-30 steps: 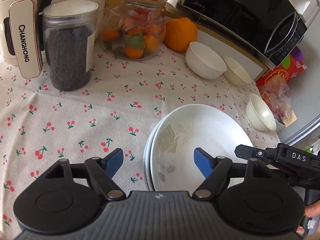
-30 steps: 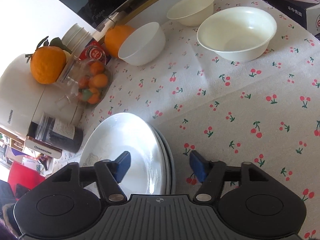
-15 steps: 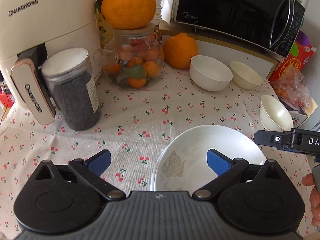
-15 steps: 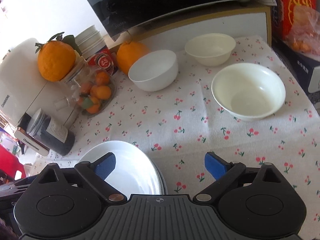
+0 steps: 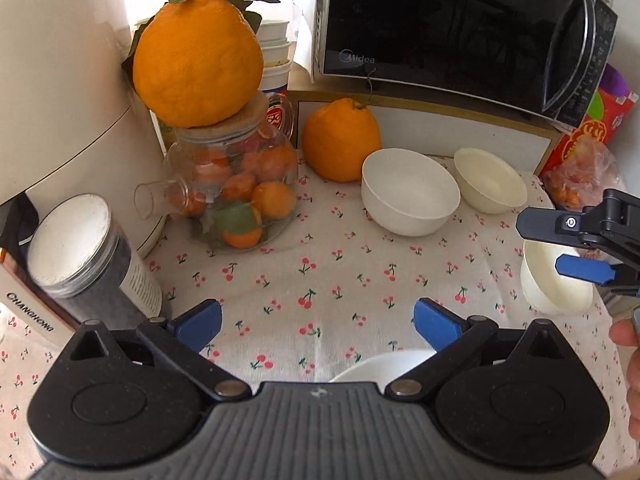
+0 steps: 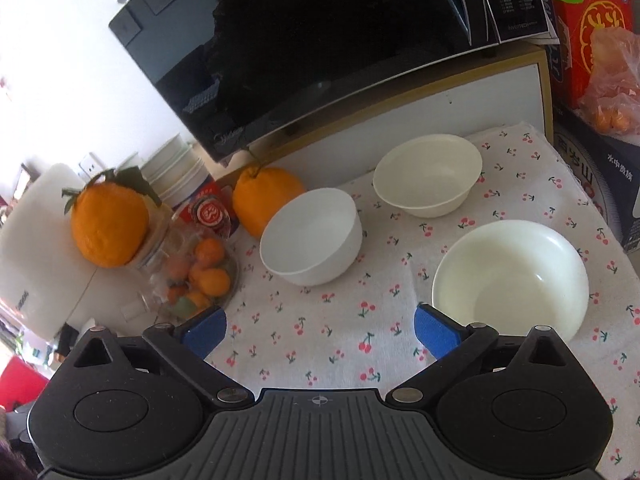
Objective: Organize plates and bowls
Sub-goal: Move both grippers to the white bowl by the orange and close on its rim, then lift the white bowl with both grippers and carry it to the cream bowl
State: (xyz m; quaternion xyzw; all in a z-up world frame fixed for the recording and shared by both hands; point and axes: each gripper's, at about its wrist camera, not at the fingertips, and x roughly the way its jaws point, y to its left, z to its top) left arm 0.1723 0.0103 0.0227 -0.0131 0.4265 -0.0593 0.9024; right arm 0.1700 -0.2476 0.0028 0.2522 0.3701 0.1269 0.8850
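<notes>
Three bowls stand upright on the table (image 6: 320,344), mouths up — a white bowl (image 6: 312,236) beside the orange (image 6: 266,200), a cream bowl (image 6: 428,176) behind it near the microwave (image 6: 320,60), and a wide bowl (image 6: 510,276) nearest, by the table's right edge. One plate rim (image 5: 380,366) peeks out under the left tool (image 5: 318,322). Both tools are spread wide and hold nothing — the right tool (image 6: 320,330) has just been opening further.
</notes>
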